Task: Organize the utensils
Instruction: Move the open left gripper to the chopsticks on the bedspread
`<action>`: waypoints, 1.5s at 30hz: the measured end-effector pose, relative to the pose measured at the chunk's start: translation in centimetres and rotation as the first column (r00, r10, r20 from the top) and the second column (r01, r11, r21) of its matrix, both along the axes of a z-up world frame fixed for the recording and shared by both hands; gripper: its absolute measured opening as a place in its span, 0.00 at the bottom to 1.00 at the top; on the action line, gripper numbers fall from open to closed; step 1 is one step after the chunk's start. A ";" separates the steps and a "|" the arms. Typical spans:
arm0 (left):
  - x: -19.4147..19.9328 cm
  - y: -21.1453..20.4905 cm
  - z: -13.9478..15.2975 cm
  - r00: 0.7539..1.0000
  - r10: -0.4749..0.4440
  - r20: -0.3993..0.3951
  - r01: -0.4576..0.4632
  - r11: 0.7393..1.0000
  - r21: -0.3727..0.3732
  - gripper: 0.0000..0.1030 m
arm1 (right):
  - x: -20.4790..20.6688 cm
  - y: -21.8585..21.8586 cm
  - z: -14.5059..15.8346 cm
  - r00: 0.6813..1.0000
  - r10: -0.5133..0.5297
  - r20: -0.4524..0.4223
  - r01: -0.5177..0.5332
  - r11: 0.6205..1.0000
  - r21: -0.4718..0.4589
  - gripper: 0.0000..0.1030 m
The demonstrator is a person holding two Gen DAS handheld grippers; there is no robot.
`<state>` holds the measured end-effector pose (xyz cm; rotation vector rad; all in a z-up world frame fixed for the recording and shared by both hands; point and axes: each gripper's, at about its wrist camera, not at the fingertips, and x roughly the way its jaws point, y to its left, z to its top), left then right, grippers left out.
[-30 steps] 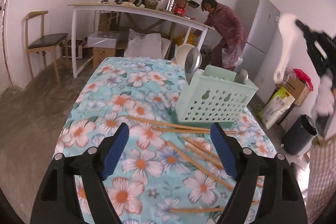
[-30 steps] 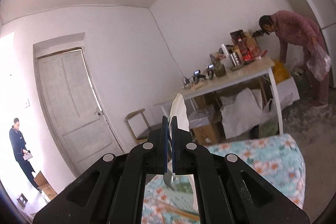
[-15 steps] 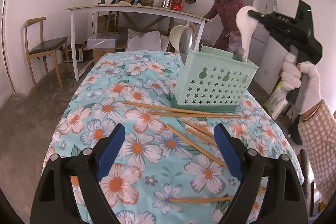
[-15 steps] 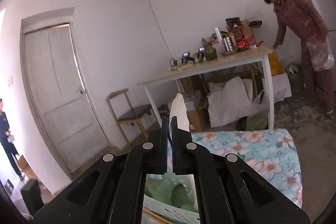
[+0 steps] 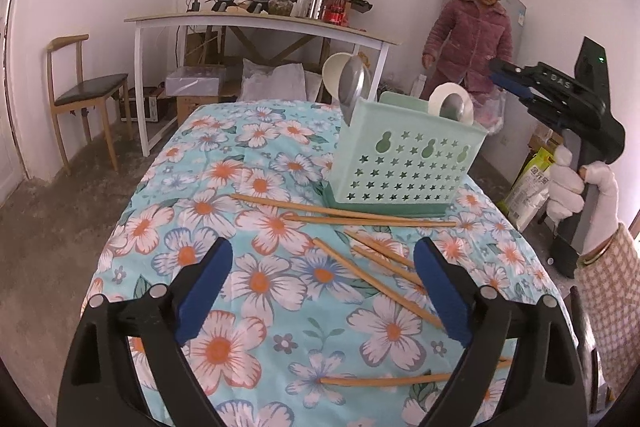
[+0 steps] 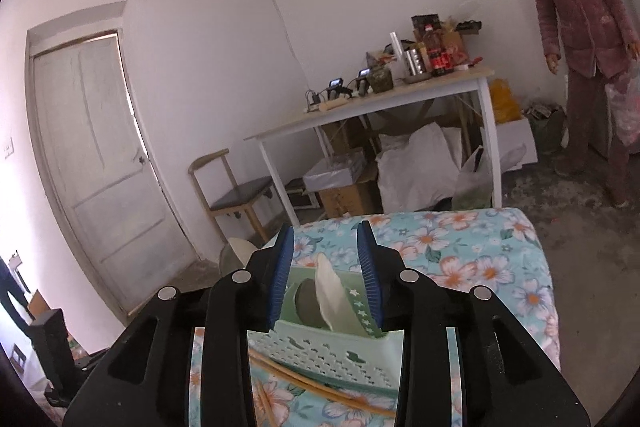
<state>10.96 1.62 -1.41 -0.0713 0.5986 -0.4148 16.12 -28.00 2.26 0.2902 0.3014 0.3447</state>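
A mint-green perforated basket [image 5: 404, 163] stands on the floral tablecloth [image 5: 256, 187]. A metal spoon [image 5: 352, 87] and a white spoon [image 5: 442, 93] stick up out of it. Several wooden chopsticks [image 5: 340, 213] lie loose on the cloth in front of it. My left gripper [image 5: 324, 251] hovers over the near chopsticks, jaws opening wide, with nothing between them. My right gripper [image 5: 500, 73] is above the basket's right end, held by a white-gloved hand. In the right wrist view its [image 6: 325, 231] jaws are opening; the white spoon [image 6: 330, 291] stands free between them inside the basket [image 6: 320, 351].
A person in a purple jacket [image 5: 472, 39] stands beyond the table by a grey fridge. A long white table [image 5: 260, 23] with clutter and a wooden chair [image 5: 80, 99] line the far wall. A sack [image 5: 528, 187] sits on the floor at right. A door [image 6: 96, 155] is left.
My right gripper came down over the basket and opened, letting go of the white spoon, which now stands in the basket. My left gripper's jaws spread a little wider.
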 end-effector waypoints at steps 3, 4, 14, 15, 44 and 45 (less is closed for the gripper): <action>-0.6 -0.1 0.2 1.000 -0.010 0.012 0.010 1.000 0.000 0.88 | -2.0 -0.3 0.7 1.000 -0.017 -0.002 0.017 1.000 -0.012 0.39; -0.7 -0.2 0.3 1.000 -0.014 0.015 0.014 1.000 0.000 0.88 | -2.7 -0.2 0.8 1.000 -0.024 -0.007 0.024 0.999 -0.023 0.43; -3.5 0.0 -0.2 0.993 -0.111 -0.024 0.111 0.994 0.001 0.88 | -9.0 3.1 -3.6 0.977 -0.047 -0.208 0.018 0.990 -0.140 0.68; -3.8 -0.1 -0.5 0.991 -0.124 -0.041 0.125 0.992 0.003 0.88 | -9.6 3.8 -4.7 0.968 -0.061 -0.245 0.020 0.986 -0.165 0.68; -1.8 0.0 -9.6 0.833 -0.189 -0.519 -0.095 0.876 -0.472 0.41 | -15.4 3.7 -11.6 0.909 -0.099 -0.406 0.063 0.993 -0.101 0.68; -1.5 0.0 -9.7 0.828 -0.183 -0.530 -0.117 0.868 -0.483 0.40 | -15.4 3.5 -11.7 0.907 -0.101 -0.408 0.068 0.993 -0.095 0.68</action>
